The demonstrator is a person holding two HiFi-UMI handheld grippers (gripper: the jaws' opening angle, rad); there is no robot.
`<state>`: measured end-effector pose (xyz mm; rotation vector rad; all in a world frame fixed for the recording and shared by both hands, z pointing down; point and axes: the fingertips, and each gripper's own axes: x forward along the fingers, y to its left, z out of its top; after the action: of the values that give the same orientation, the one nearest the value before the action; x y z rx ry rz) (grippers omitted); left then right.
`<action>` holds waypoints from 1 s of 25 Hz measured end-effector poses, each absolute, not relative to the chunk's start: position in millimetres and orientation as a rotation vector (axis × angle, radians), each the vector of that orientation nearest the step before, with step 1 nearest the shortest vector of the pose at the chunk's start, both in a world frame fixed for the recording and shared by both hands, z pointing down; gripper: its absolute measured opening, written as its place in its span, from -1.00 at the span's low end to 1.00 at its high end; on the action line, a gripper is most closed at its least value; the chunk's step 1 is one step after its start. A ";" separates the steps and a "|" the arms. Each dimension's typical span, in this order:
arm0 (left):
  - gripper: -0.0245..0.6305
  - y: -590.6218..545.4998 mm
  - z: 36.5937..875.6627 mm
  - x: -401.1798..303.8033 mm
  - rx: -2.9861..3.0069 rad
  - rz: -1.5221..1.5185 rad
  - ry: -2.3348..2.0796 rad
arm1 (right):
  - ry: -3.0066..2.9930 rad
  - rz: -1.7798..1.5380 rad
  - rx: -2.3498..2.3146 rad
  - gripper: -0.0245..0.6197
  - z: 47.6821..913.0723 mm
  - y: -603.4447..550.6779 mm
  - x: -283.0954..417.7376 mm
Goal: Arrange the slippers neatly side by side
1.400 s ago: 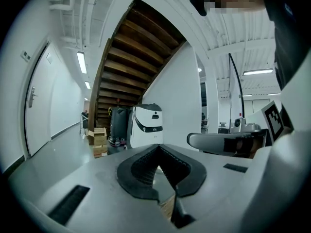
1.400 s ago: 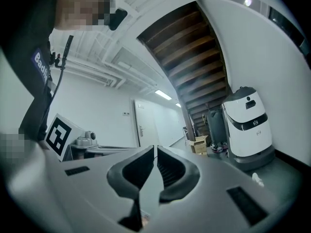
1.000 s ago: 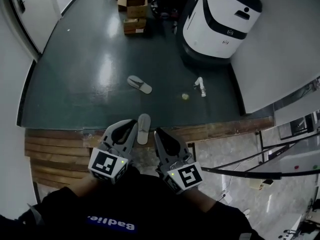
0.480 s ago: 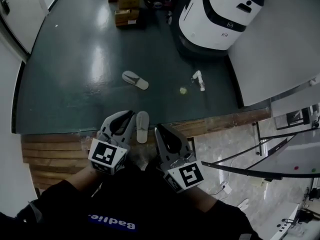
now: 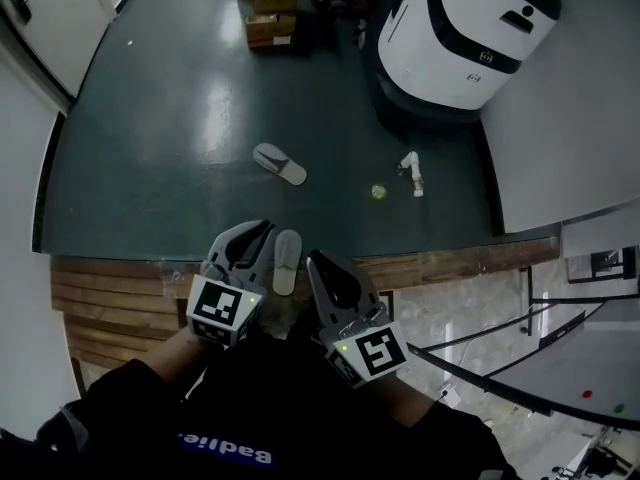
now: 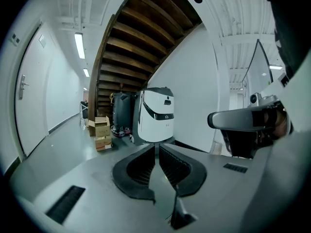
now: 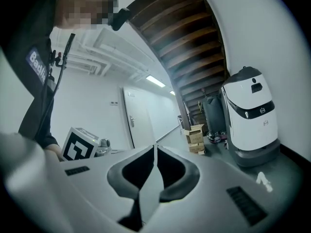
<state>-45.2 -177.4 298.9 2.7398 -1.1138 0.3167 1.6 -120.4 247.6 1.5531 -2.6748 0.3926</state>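
On the dark green hall floor (image 5: 180, 118) the far slipper (image 5: 279, 164) lies well off and the near slipper (image 5: 286, 261) just beside the left hand-held gripper (image 5: 262, 230), which, like the right hand-held gripper (image 5: 313, 260), is pressed together and empty; only the head view shows the slippers, only the gripper views the staircase (image 6: 141, 38) overhead.

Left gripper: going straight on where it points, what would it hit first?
Probably the big white machine ahead, though depth is unclear; the near slipper lies off to the left gripper's side.
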 end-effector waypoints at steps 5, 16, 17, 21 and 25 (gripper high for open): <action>-0.91 -207.6 310.4 -21.0 2.700 0.381 -1.169 | -2.724 0.409 1.515 -0.92 247.0 -144.9 30.6; -0.80 -280.7 390.7 17.9 2.616 0.606 -1.240 | -2.702 0.545 1.469 -0.92 302.8 -177.6 85.0; -0.80 -286.0 398.6 19.6 2.601 0.626 -1.244 | -2.691 0.561 1.461 -0.92 310.4 -177.7 88.3; -0.74 -302.0 427.2 27.1 2.569 0.677 -1.215 | -2.654 0.648 1.463 -0.92 337.9 -176.8 95.4; -0.74 -320.5 454.7 32.9 2.621 0.732 -1.147 | -2.623 0.650 1.485 -0.92 357.8 -178.7 92.5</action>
<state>32.9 -320.5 454.7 2.6207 -1.1470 0.7320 92.5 -178.7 357.8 1.4847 -2.6229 0.6503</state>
